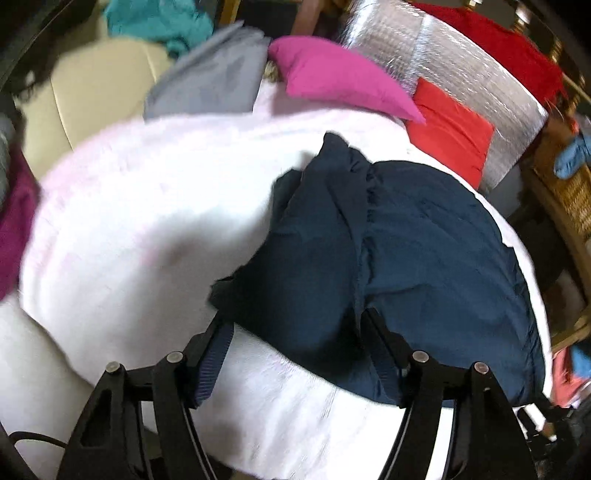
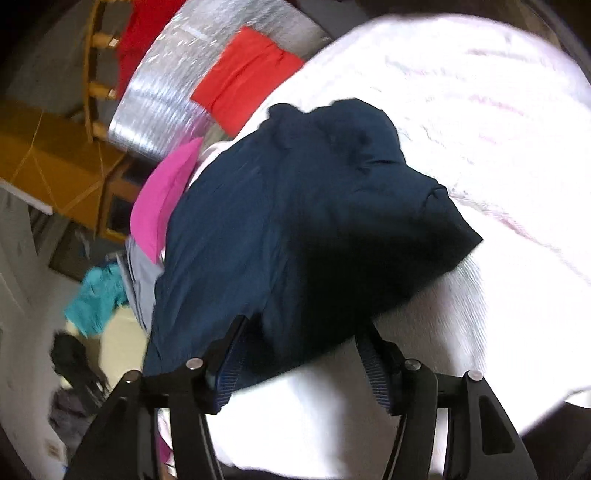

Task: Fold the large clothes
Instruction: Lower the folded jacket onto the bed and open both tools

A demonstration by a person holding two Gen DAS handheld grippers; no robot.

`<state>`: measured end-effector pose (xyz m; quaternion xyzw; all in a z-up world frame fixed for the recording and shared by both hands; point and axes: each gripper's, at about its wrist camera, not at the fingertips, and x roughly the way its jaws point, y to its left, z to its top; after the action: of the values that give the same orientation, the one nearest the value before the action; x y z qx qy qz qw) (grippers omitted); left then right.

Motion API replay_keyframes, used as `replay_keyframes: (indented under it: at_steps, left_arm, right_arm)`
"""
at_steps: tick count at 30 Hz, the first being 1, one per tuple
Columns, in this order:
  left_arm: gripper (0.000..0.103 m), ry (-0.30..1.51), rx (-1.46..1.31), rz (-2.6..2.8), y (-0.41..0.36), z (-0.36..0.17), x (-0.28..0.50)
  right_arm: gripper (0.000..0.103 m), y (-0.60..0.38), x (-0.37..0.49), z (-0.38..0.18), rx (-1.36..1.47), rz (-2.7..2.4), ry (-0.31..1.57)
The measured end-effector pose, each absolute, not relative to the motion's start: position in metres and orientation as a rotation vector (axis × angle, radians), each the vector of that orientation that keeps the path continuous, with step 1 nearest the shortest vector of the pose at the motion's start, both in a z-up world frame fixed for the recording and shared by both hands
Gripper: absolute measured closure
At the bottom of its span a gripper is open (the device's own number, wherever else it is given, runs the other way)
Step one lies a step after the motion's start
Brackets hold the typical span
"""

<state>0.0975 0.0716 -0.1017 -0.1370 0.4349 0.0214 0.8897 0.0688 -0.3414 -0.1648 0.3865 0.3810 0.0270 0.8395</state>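
Observation:
A navy blue garment lies bunched and partly folded on a white cover. My left gripper is open, its fingers spread at the garment's near edge, with cloth lying between them. In the right wrist view the same navy garment lies on the white cover. My right gripper is open, its fingers wide apart at the garment's near edge, the cloth hanging over the gap. Both views are blurred by motion.
A pink garment, a folded orange-red garment, a grey garment and a teal garment lie at the far side. A silver foil mat and a red cloth lie beyond. A wooden frame and cardboard box stand nearby.

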Motion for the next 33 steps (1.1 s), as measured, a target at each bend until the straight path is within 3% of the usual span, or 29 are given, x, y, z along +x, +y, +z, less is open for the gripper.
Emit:
replay_keyframes:
  at_steps: [4, 10, 18, 33]
  left_arm:
    - [0.021, 0.740, -0.144, 0.087, 0.062, -0.054, 0.072]
    - [0.003, 0.494, 0.028, 0.122, 0.034, 0.022, 0.026]
    - [0.002, 0.409, 0.054, 0.073, 0.017, 0.080, -0.015]
    - [0.002, 0.338, 0.038, 0.101, 0.002, 0.121, -0.052]
  right_arm:
    - [0.039, -0.319, 0.045, -0.134, 0.645, 0.062, 0.792]
    - [0.027, -0.282, 0.012, -0.074, 0.360, 0.008, 0.650]
    - [0.017, -0.245, -0.023, -0.007, 0.212, -0.039, 0.465]
    - [0.016, -0.231, -0.076, 0.061, 0.113, -0.132, 0.375]
